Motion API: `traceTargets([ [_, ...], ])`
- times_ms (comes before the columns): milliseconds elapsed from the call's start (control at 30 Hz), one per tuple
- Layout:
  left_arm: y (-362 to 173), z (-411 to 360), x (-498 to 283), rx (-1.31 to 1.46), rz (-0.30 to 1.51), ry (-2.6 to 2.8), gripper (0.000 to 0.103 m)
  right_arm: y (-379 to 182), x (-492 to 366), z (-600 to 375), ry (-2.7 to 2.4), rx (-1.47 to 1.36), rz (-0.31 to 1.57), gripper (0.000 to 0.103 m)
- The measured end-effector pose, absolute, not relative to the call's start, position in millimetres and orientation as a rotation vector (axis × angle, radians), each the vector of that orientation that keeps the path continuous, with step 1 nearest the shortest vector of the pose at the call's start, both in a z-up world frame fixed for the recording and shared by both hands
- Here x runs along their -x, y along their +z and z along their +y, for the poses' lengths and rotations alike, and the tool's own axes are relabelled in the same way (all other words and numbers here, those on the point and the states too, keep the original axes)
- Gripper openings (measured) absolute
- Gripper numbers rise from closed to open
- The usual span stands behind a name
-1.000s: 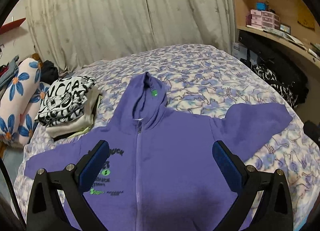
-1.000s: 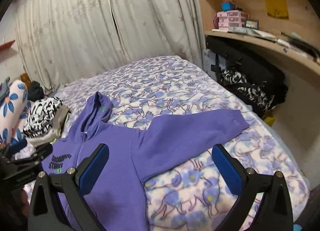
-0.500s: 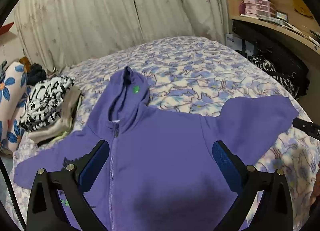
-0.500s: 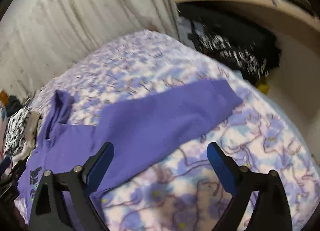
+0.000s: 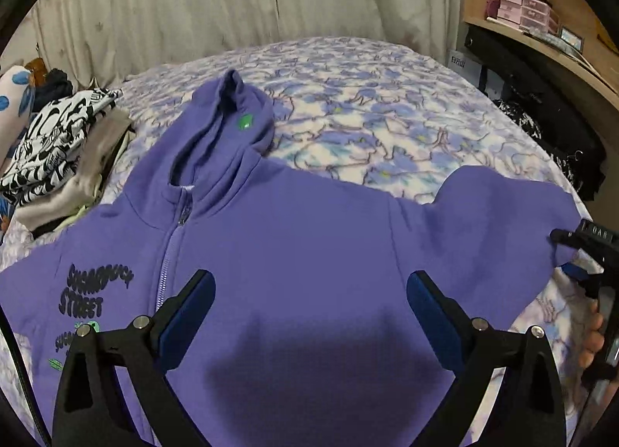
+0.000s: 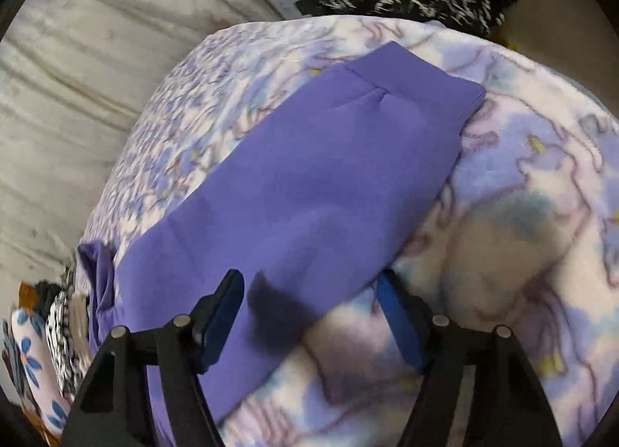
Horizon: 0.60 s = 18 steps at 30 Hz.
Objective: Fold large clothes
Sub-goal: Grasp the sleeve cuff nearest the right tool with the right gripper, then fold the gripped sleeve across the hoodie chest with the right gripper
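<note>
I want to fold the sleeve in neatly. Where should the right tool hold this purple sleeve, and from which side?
Probably the lower edge of the sleeve, short of the cuff, coming from the bed's near side. It lies flat, and the right tool, open, already straddles that edge.

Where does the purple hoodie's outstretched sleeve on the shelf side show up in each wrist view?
Left wrist: the sleeve lies far right, its end beside the right tool.
Right wrist: it runs diagonally through the centre, cuff at upper right.
Shared landmark: the black-and-white folded clothes at the left edge.
</note>
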<state>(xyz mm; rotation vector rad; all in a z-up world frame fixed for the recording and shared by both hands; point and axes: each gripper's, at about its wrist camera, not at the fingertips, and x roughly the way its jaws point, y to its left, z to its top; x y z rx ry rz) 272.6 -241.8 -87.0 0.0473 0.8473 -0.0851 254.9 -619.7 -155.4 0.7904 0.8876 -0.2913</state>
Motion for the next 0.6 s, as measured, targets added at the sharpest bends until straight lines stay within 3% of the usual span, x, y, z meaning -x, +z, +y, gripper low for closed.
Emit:
traceTargets([
  [67,-89.9,-240.8,-275.3,-0.047,0.852,-0.086,0.099,-155.6,-260.4,-619.8,-0.323,-0.773,0.891,0.056],
  [133,-92.2,-241.1,-278.0,-0.054,0.855,-0.084,0.097,-156.5,-264.3,-622.5,-0.328,-0.767,0.896,0.027],
  [200,-92.7,-240.9,-280.6,-0.063,0.860,-0.088,0.078,-147.3,-260.7,-621.4,-0.305,-0.778,0.850,0.015],
  [267,-91.4,-236.9,-280.5,-0.065,0.872,-0.098,0.069,-121.4,-255.1,-608.4,-0.292,-0.704,0.780,0.013],
  [467,-68.2,-193.3,-267.0,-0.006,0.841,-0.058,0.069,-13.4,-239.4,-493.7,-0.050,-0.350,0.585,0.011],
  [600,-53.3,-143.6,-249.2,0.082,0.817,-0.039,0.072,17.5,-228.6,-400.6,0.156,-0.193,0.557,0.011],
])
